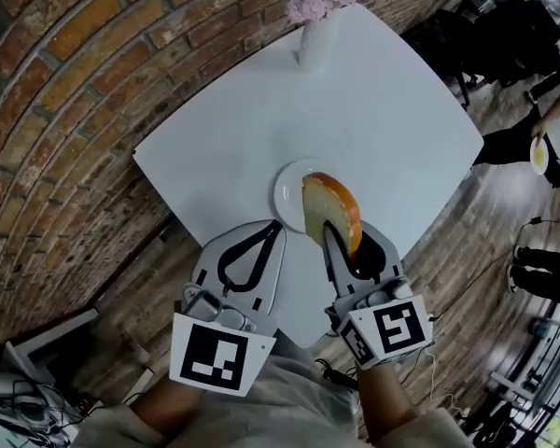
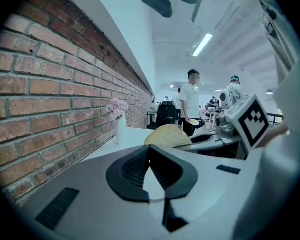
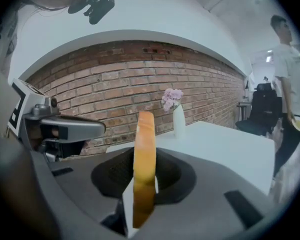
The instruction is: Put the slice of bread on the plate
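Observation:
A slice of bread [image 1: 331, 211] with a golden crust stands on edge between the jaws of my right gripper [image 1: 342, 239], which is shut on it. The slice hangs over the near right part of a small white plate [image 1: 284, 190] on the white table [image 1: 392, 129]. In the right gripper view the bread [image 3: 144, 149] rises upright from that gripper [image 3: 143, 176]. My left gripper [image 1: 277, 228] is beside it on the left, over the table's near edge, shut and empty. In the left gripper view the left gripper [image 2: 149, 152] has its pads together, and the bread [image 2: 167, 135] shows beyond them.
A white vase of pink flowers [image 1: 315, 26] stands at the table's far corner, next to the brick wall [image 1: 93, 73]. A person [image 1: 532, 147] holding a plate stands on the wooden floor at the right. Cables lie on the floor at the lower right.

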Tool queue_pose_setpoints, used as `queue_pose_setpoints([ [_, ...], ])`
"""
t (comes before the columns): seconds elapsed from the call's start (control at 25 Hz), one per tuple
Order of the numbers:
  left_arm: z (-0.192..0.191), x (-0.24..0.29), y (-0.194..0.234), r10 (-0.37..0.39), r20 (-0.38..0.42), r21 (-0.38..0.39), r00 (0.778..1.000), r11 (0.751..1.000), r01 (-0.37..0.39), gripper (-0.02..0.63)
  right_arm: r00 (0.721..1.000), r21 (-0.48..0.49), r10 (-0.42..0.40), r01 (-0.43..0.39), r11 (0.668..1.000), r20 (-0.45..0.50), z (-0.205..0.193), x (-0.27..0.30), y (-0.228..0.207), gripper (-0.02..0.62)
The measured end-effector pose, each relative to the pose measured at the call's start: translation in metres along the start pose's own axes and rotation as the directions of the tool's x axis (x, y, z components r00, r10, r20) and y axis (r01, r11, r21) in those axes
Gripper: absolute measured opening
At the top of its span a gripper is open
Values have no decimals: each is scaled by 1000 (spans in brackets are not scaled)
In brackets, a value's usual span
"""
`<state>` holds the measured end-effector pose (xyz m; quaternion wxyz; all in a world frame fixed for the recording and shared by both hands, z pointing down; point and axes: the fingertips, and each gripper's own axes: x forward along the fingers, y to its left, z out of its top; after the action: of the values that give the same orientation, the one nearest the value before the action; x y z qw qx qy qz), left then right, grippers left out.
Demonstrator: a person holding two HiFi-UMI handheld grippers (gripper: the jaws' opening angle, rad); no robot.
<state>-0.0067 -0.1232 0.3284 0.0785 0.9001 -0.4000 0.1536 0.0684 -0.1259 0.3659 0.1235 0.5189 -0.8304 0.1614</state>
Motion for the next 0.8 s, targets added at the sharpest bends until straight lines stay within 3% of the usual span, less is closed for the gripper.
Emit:
queue_pose_setpoints([
  [0.24,-5,6,5,26,-16,-11,1000,1000,-27,11,994,26,78,-76,997,-81,-22,25,3,94],
  [0.8,-24,40,7,28,-78,-78,997,996,-35,11,970,67,141,-130,989,-196,-53,54,-12,94],
])
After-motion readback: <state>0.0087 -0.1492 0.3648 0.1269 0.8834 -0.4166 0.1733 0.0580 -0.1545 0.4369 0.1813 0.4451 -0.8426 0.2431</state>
